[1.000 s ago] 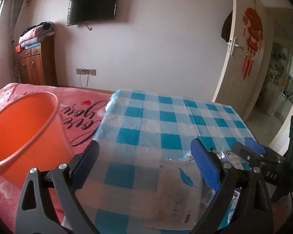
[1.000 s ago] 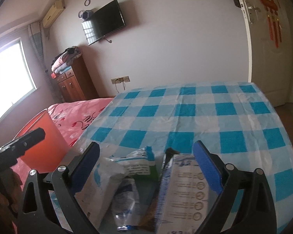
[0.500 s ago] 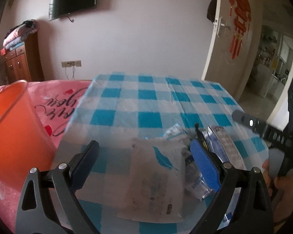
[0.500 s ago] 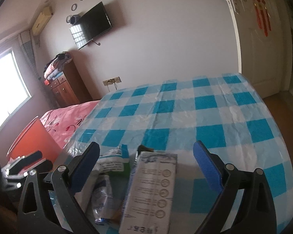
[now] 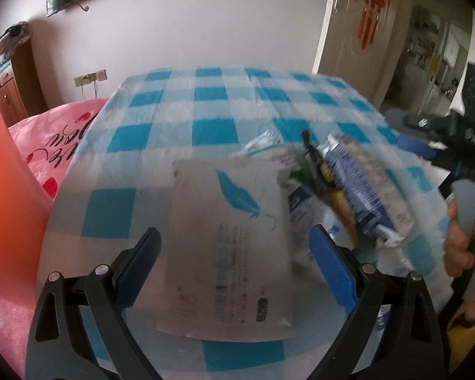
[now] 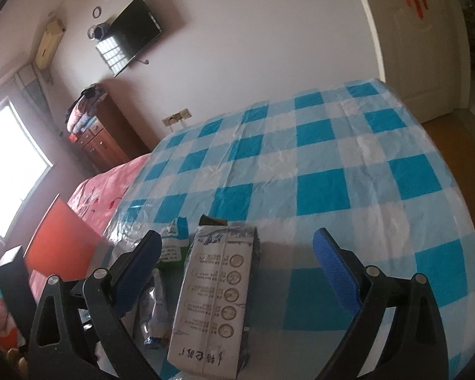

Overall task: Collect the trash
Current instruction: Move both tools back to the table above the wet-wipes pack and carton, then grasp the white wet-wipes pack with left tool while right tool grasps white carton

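Observation:
Several wrappers lie near the front edge of the blue-checked tablecloth (image 5: 212, 107). A flat white pouch with a blue feather print (image 5: 231, 240) lies between the fingers of my open left gripper (image 5: 237, 250). To its right lie crumpled wrappers and a blue-and-white packet (image 5: 364, 186). In the right wrist view that packet (image 6: 221, 291) lies between the fingers of my open right gripper (image 6: 237, 259), with small wrappers (image 6: 174, 247) to its left. The right gripper also shows in the left wrist view (image 5: 452, 152), held by a hand.
An orange bucket (image 5: 6, 196) stands at the left on a pink bedspread (image 5: 63, 133); it also shows in the right wrist view (image 6: 60, 240). A wooden dresser (image 6: 101, 136), wall TV (image 6: 129, 34) and open door (image 5: 348, 25) lie beyond the table.
My left gripper has swung right, away from the bucket, and lowered over the feather pouch. My right gripper has moved right and tilted, so the blue-and-white packet sits between its fingers.

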